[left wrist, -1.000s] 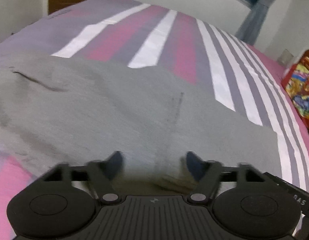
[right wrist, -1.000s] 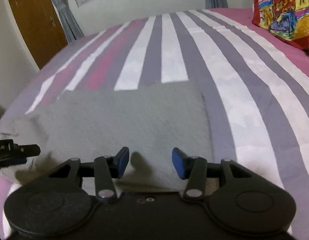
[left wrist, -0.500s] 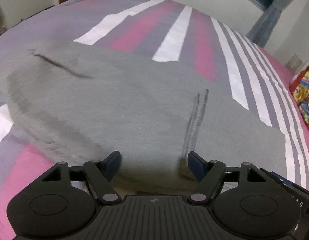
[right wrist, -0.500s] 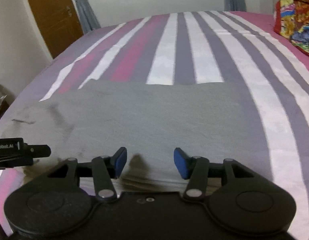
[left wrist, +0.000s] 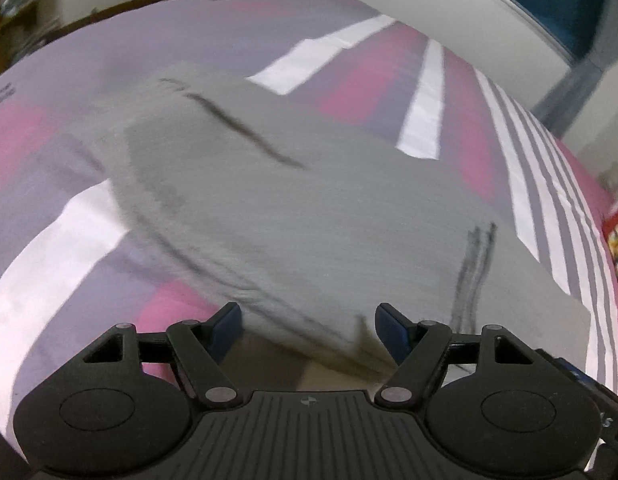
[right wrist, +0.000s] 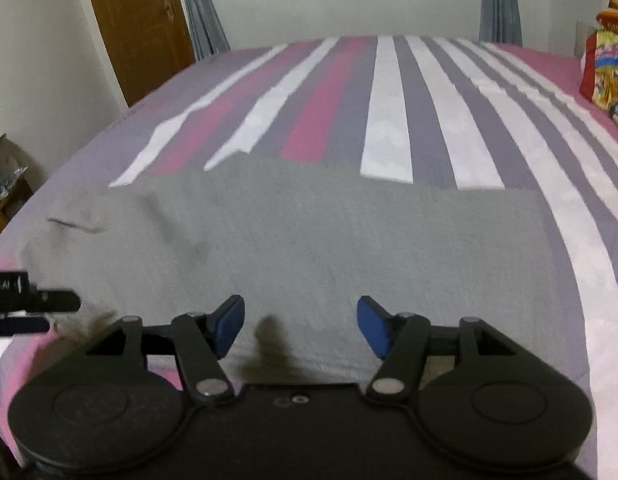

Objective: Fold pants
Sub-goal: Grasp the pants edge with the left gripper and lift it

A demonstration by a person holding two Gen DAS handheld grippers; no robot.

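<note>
Grey pants (left wrist: 309,216) lie flat and folded on the striped bed, with a dark pocket slit toward the far left and twin dark seam lines at the right. My left gripper (left wrist: 309,330) hovers open over the near edge of the pants (right wrist: 309,232); cloth shows between its blue pads without being pinched. My right gripper (right wrist: 300,326) hangs over the near hem, its jaws opening, nothing pressed between the pads. A black part of the other gripper shows at the left edge of the right wrist view.
The bed cover (right wrist: 389,112) has pink, white and purple stripes. A colourful cushion (right wrist: 605,72) sits at the far right. A brown door (right wrist: 137,20), grey curtains and a window stand beyond the bed. Cluttered shelves (left wrist: 25,4) lie off the far left corner.
Both grippers have slid sideways along the near edge of the pants. The right jaws have spread wider. The left jaws stay as wide as before.
</note>
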